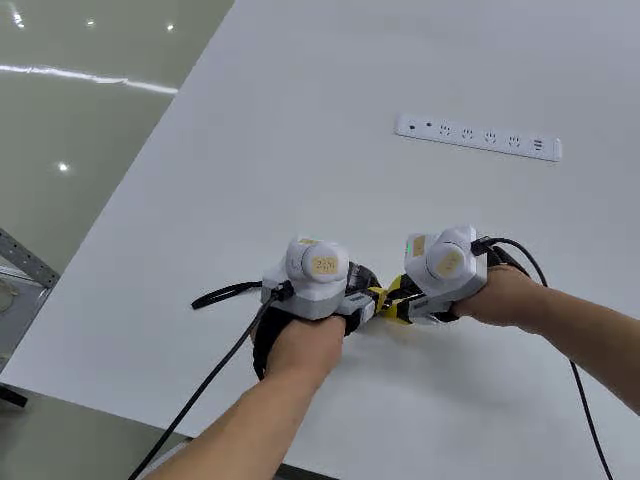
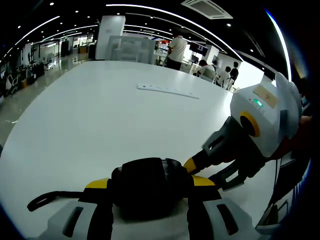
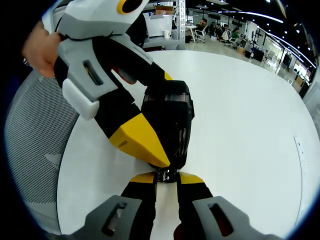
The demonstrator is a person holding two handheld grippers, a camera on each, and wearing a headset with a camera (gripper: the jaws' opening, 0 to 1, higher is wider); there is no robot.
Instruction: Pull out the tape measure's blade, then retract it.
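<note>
On white table (image 1: 300, 120), left gripper (image 2: 150, 184) clamps tape measure (image 3: 167, 120), right gripper (image 3: 166, 178) pinches its blade tip (image 3: 163, 173).

Left gripper (image 2: 150, 183) clamps the tape measure (image 2: 150, 192), right gripper (image 2: 206, 172) beside.

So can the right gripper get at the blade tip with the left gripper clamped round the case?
Likely yes. The right gripper looks shut on a metal piece, apparently the blade tip, at the near end of the tape measure. The left gripper clamps the case from the sides, leaving that end free.
</note>
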